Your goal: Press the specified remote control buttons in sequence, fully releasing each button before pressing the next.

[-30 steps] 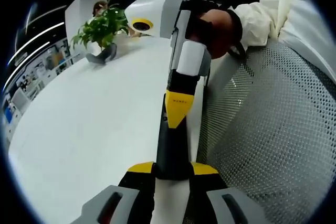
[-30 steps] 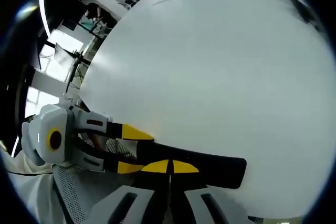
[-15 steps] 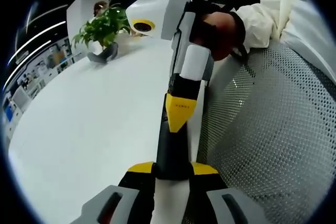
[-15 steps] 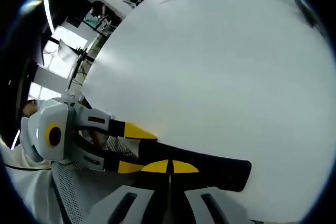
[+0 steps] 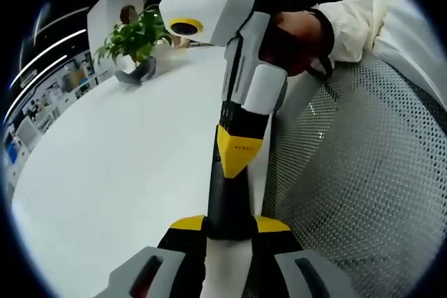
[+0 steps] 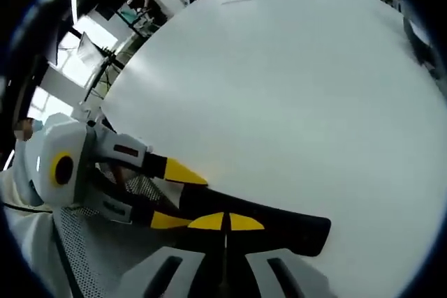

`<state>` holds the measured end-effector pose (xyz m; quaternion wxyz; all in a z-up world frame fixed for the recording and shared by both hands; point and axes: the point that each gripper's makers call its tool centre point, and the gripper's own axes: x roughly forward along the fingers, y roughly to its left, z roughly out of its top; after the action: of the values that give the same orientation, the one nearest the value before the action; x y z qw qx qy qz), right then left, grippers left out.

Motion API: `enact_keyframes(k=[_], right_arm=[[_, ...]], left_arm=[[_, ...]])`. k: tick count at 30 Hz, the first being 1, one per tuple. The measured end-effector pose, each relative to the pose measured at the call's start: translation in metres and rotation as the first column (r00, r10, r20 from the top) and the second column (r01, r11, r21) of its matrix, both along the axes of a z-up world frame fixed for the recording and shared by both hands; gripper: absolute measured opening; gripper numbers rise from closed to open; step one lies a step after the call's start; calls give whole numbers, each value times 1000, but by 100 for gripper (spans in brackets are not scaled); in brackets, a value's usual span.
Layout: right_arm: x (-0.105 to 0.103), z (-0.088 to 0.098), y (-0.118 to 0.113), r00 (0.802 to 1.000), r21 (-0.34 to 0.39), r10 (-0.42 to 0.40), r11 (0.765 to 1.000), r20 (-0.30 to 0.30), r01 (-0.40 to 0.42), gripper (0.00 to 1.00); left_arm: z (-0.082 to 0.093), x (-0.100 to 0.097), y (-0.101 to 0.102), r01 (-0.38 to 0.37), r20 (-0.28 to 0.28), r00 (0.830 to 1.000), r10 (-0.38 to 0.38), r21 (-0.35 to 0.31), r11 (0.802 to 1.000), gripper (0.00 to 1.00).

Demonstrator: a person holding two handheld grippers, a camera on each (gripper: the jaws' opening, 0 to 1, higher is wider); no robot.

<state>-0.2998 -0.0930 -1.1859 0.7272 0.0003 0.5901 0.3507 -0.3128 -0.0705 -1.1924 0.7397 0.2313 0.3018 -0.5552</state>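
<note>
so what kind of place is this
Probably an open office or lab: a big white table with a potted plant at its far end, a mesh chair beside it, and shelves or desks in the background.

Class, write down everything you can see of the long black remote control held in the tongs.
The long black remote control is a slim, matte, plastic-looking bar; no buttons can be made out. The left tongs clamp one end between yellow-tipped jaws. The closed yellow tip of the right tongs sits on its upper face. It lies along the edge of the white table, beside a grey mesh chair; whether it touches the table cannot be told.
</note>
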Motion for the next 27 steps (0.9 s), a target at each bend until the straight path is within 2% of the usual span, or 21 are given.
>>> enact_keyframes(k=[4, 6, 9, 11, 13, 15, 16, 19, 21, 23, 25, 27], right_arm=[[-2, 1, -2, 1000, 18, -1, 1000, -4, 1, 0], [-3, 3, -3, 1000, 33, -29, 999, 7, 29, 0], [-4, 13, 3, 1000, 86, -8, 996, 29, 5, 0], [9, 32, 9, 992, 175, -52, 984, 112, 32, 0], [16, 44, 6, 985, 212, -99, 975, 142, 68, 0], [24, 60, 2, 968, 258, -130, 963, 214, 73, 0], [26, 73, 2, 956, 298, -132, 953, 262, 50, 0], [34, 97, -3, 922, 360, -200, 930, 333, 71, 0], [41, 112, -15, 878, 353, -240, 931, 414, 88, 1], [46, 121, -25, 843, 342, -267, 934, 466, 107, 6], [46, 128, -33, 825, 352, -296, 927, 481, 128, 6], [44, 129, -39, 823, 351, -304, 926, 480, 137, 8]], left_arm=[[0, 0, 0, -3, -5, 1000, 3, 3, 1000, 24], [0, 0, 1, 3, -6, 1000, -3, 0, 1000, 24], [0, 3, 1, -1, -11, 1000, 1, 3, 1000, 24], [0, 5, 3, 1, -10, 1000, -1, 7, 1000, 24], [0, 7, 6, 1, -10, 1000, 0, 14, 1000, 24], [0, 10, 10, 2, -5, 1000, -2, 21, 1000, 24], [0, 10, 11, 0, -8, 1000, 0, 22, 1000, 24], [0, 15, 18, -2, -14, 1000, 2, 34, 999, 24], [0, 19, 22, 1, -14, 1000, 0, 47, 999, 24], [1, 26, 25, -2, -8, 1000, 3, 65, 998, 24], [0, 30, 28, -2, 1, 1000, 2, 80, 997, 24], [0, 38, 31, 14, 15, 1000, -15, 105, 994, 23]])
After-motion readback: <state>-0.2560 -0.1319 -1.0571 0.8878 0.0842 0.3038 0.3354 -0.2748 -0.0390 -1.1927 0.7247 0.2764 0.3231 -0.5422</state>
